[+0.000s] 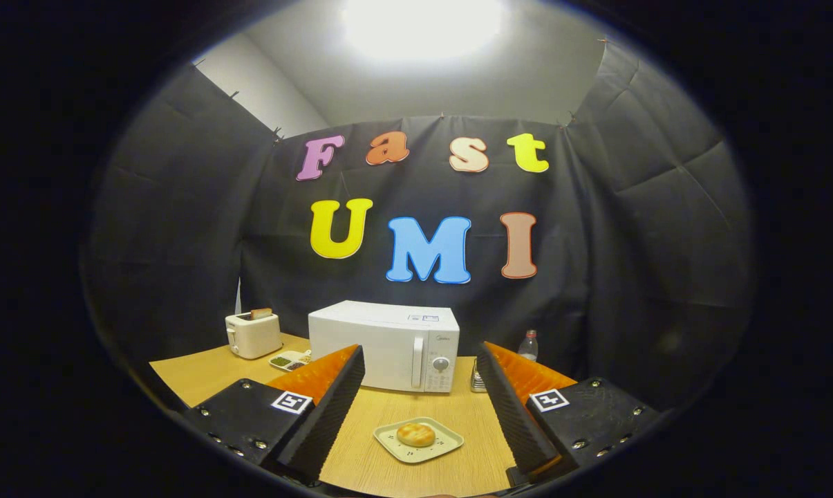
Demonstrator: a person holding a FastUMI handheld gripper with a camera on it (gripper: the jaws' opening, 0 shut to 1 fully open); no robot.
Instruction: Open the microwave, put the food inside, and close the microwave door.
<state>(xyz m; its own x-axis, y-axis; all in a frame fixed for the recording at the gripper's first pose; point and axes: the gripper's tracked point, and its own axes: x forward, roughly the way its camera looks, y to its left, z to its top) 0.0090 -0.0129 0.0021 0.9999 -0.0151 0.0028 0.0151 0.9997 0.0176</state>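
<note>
One gripper (421, 366), fingers wide apart; between them one plate (444, 446) carrying one bun (416, 434); beyond them one white microwave (375, 342), one toaster (252, 335), one divided dish (289, 360), one bottle (528, 346)

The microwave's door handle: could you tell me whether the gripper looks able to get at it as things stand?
Probably yes. The gripper is open, and the microwave stands beyond its fingers, door shut, with the door handle facing it. The plate with the bun sits low between the fingers, off that path.
</note>
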